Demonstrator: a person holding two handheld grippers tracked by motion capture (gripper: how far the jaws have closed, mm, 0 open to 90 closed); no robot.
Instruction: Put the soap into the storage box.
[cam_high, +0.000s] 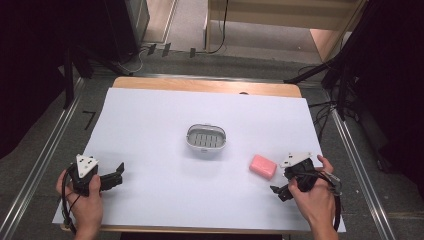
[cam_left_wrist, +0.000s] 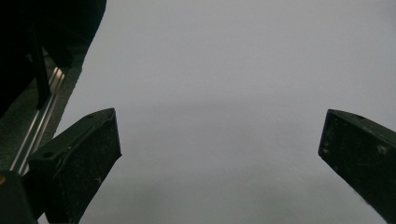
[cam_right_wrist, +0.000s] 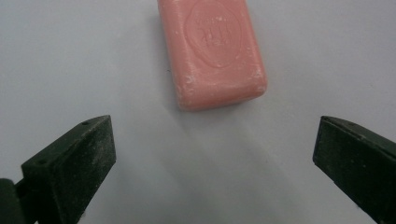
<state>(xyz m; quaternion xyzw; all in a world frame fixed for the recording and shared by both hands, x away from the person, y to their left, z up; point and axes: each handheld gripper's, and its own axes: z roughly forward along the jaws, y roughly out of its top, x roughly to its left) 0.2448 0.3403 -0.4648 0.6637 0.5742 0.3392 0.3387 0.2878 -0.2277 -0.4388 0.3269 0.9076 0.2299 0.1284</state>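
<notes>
A pink bar of soap (cam_high: 263, 166) lies flat on the white sheet (cam_high: 150, 125) at the right. My right gripper (cam_high: 282, 181) sits just to its near right, held in a hand, pointing at it. In the right gripper view the soap (cam_right_wrist: 212, 51), stamped with a round seal, lies a short way beyond the right gripper (cam_right_wrist: 215, 154), whose jaws stand wide open with nothing between them. A white oval soap dish (cam_high: 206, 138) with a slotted grey insert stands empty at the middle. At the near left my left gripper (cam_high: 116, 176) rests open over bare sheet, which the left gripper (cam_left_wrist: 219, 149) frames between wide jaws.
The sheet covers a wooden table (cam_high: 210, 86) with metal rails (cam_high: 47, 155) along both sides. Black stands and cables (cam_high: 340, 85) crowd the floor at the far right. A rail (cam_left_wrist: 39, 121) and dark floor lie left of the sheet in the left gripper view.
</notes>
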